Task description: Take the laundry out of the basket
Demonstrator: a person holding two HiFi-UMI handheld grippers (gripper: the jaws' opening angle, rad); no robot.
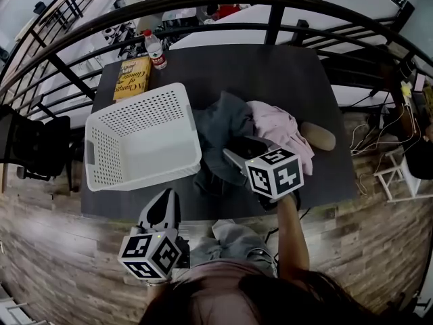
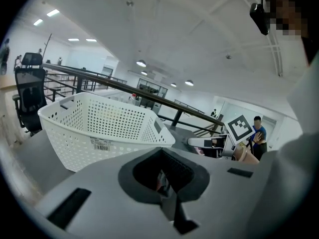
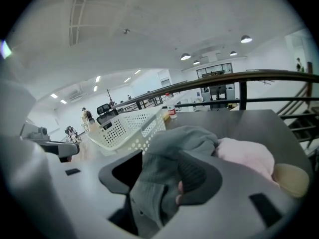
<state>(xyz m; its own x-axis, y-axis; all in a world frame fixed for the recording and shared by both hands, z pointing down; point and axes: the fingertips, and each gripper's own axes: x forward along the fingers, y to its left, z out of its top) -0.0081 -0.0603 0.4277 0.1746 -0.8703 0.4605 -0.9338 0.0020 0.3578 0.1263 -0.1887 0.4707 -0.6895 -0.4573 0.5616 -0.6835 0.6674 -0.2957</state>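
Table (image 1: 270, 73): straight before me, carrying everything below except my left gripper.
Laundry basket (image 1: 145, 164): on the table's left half, at the near edge.
Book (image 1: 132, 77): flat behind the basket, at the far left corner.
Bottle (image 1: 155, 49): upright, just right of the book at the far edge.
Left garment (image 1: 220, 124): heaped just beside the basket's right wall, a fold of it between my right gripper's (image 3: 159, 178) jaws.
Right garment (image 1: 281, 127): against the left garment's right side.
Rounded item (image 1: 318, 135): just right of the right garment, near the table's right edge.
My left gripper (image 1: 162, 208): off the table, before its near edge, near the basket's near corner.
Railing (image 1: 203, 2): behind the table.
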